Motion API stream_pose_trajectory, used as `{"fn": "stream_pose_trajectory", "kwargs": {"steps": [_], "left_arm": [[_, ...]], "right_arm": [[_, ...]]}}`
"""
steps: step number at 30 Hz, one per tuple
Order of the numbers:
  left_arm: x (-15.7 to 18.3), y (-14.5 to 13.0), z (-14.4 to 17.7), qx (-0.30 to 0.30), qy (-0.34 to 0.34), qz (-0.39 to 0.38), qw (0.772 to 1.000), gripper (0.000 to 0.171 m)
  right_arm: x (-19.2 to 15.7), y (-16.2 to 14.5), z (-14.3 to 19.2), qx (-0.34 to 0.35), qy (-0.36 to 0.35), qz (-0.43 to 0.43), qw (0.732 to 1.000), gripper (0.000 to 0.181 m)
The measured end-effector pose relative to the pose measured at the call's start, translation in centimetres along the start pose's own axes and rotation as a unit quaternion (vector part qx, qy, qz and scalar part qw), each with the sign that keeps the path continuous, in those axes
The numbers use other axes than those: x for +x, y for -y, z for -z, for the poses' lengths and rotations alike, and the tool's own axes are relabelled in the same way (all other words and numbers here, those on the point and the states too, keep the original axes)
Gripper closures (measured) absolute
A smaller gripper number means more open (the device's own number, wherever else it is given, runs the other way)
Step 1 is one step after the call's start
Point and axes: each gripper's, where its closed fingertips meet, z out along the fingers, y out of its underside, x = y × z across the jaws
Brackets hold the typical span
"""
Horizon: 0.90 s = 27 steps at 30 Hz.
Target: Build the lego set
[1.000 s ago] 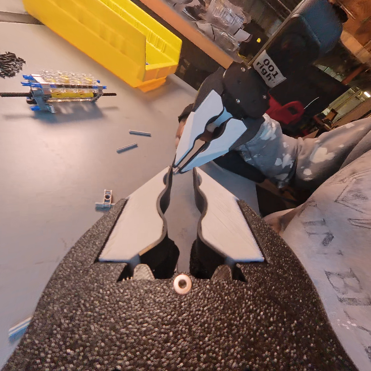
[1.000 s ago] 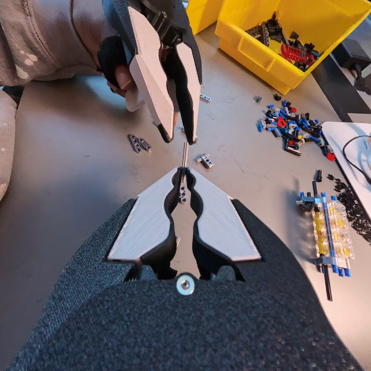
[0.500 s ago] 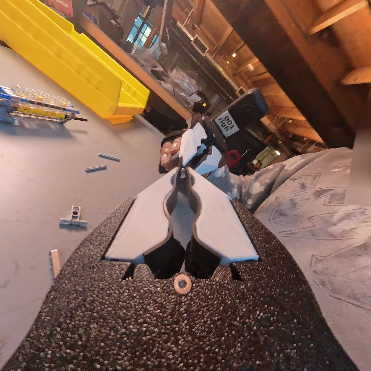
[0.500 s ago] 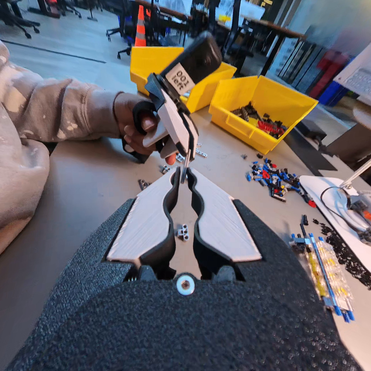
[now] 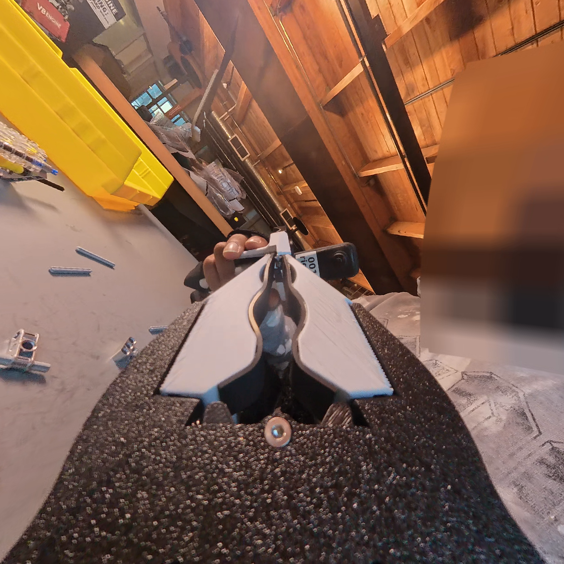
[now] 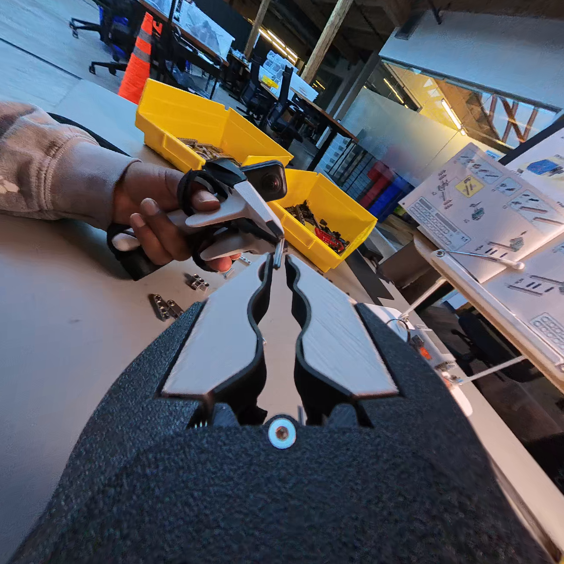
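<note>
Thin grey metal-look axle rod [image 6: 278,255] is pinched at its upper end by the left claw [image 6: 279,236], lifted clear of the grey tabletop [image 6: 76,305]. Rod hangs down with its lower end in the gap between the right claw's [image 6: 278,259] tips. Right claw is parted a little at the tips; whether either finger touches the rod, cannot tell.

From the left wrist view: left claw [image 5: 277,259] nearly closed, tips almost together around something small and dark; the rod itself is hard to make out there. Right claw [image 5: 279,244] sits tip to tip with it, hand [image 5: 232,259] behind.

Relative to the rod, right wrist view:
- Just behind: yellow plastic bin with dark and red small parts [image 6: 320,213]; second yellow bin with tan parts [image 6: 195,131] further back-left.
- Left: person's hand [image 6: 152,213] on the left claw handle, grey mottled sleeve [image 6: 45,161].
- Below-left on tabletop: small grey beam pieces with holes [image 6: 164,305], grey connector block [image 6: 197,282].
- Right: open instruction booklet on a white stand [image 6: 488,232].

Left wrist view, left of the claws: two loose grey rods [image 5: 82,264], grey T-shaped connector [image 5: 23,351], clear and blue-pinned assembly [image 5: 21,158] at the frame edge.
</note>
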Motion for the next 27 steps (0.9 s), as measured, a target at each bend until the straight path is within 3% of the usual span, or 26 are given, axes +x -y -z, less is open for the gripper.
{"fn": "stream_pose_trajectory", "kwargs": {"steps": [9, 11, 13, 15, 17, 22, 27], "left_arm": [[-0.4, -0.1, -0.1, 0.006, -0.005, 0.028, 1.000, 0.169], [-0.8, -0.1, 0.0, -0.008, 0.026, -0.004, 1.000, 0.168], [-2.2, 0.2, 0.7, -0.039, 0.106, -0.074, 0.991, 0.168], [-4.6, 0.4, 2.2, -0.096, 0.226, -0.160, 0.956, 0.163], [-6.7, 0.4, 3.8, -0.166, 0.324, -0.226, 0.903, 0.157], [-10.5, -1.5, 5.2, -0.310, 0.422, -0.283, 0.804, 0.149], [-13.1, -2.7, 5.4, -0.359, 0.454, -0.280, 0.766, 0.150]], "right_arm": [[0.2, 0.1, 0.0, -0.010, -0.020, 0.036, 0.999, 0.178], [0.3, -0.3, 0.0, -0.015, -0.014, 0.018, 1.000, 0.178], [0.8, -0.4, 0.2, -0.011, -0.018, -0.001, 1.000, 0.178], [1.8, -0.8, 0.7, -0.012, -0.029, -0.022, 0.999, 0.178], [2.8, -1.6, 1.0, -0.025, -0.038, -0.039, 0.998, 0.178], [3.4, -4.3, 1.2, -0.072, -0.043, -0.054, 0.995, 0.179], [3.3, -5.8, 0.9, -0.089, -0.045, -0.101, 0.990, 0.178]]}}
